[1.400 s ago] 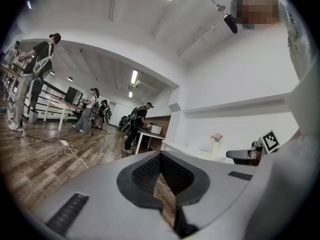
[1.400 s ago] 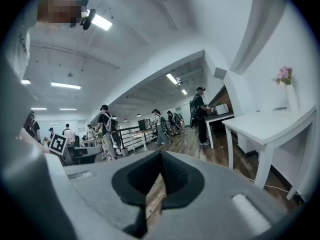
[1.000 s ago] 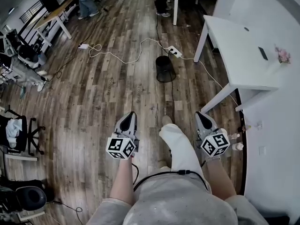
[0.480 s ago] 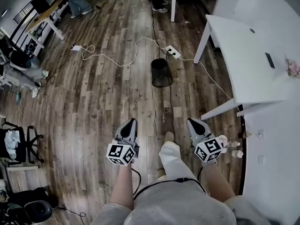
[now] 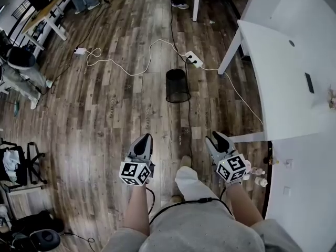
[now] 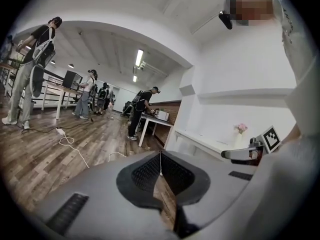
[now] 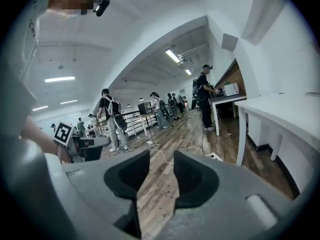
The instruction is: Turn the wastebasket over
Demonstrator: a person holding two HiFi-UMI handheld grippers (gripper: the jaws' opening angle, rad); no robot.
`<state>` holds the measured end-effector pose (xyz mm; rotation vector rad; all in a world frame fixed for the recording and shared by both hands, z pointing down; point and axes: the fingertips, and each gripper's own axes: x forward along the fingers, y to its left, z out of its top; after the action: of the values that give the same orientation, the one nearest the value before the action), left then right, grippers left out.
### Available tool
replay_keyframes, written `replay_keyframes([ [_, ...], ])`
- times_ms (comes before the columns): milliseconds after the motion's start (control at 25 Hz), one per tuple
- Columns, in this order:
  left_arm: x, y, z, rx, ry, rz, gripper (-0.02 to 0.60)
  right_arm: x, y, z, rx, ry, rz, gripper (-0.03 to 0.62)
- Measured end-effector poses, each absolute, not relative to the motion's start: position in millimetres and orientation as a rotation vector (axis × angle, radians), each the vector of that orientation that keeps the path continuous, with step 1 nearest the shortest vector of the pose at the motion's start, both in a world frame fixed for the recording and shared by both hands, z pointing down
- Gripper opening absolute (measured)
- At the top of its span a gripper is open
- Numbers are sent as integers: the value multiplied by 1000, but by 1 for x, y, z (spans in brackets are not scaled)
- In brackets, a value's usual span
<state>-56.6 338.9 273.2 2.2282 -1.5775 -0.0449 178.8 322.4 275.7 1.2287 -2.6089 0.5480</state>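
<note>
Seen from the head, a person stands on a wooden plank floor [image 5: 105, 119] with a two-jaw gripper held out in each hand, one trousered leg [image 5: 190, 181] stepping forward between them. The left gripper [image 5: 146, 137] has its jaws clenched together, with nothing caught between them. The right gripper [image 5: 214, 136] is empty too – its jaws are parting, and its own view shows only floorboards through the gap. Both point ahead along the floor.

The wastebasket [image 5: 178, 85], black and made of mesh, sits on the floor farther ahead, well apart from both grippers and roughly in line with the space between them; which end faces up is hard to tell. Just beyond it lies a white power strip [image 5: 192, 60], with a white cable [image 5: 131, 70] looping away to the left. A white table [image 5: 283, 83] stands to the right, its near leg close to the basket's right – more people stand at desks at the far end of the room
</note>
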Motion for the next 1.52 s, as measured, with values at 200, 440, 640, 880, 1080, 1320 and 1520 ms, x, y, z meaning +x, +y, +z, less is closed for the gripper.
replay_keyframes([
  [200, -61, 297, 291, 2167, -1592, -42, 47, 185, 279, 304, 1215, -2583, 616, 149],
  [440, -67, 264, 318, 2118, -1607, -1, 103, 183, 241, 343, 1177, -2539, 682, 167],
  [640, -68, 240, 344, 2085, -1582, 21, 118, 178, 215, 367, 1191, -2511, 724, 193],
  [880, -68, 200, 396, 2031, -1496, 28, 118, 172, 179, 397, 1229, -2449, 765, 210],
  [1080, -62, 146, 430, 2031, -1379, 97, 120, 169, 133, 421, 1269, -2374, 821, 212],
  [1320, -67, 80, 458, 2050, -1271, 149, 137, 159, 85, 451, 1310, -2301, 869, 212],
  [1520, -65, 27, 469, 2106, -1180, 159, 155, 150, 52, 469, 1361, -2245, 899, 222],
])
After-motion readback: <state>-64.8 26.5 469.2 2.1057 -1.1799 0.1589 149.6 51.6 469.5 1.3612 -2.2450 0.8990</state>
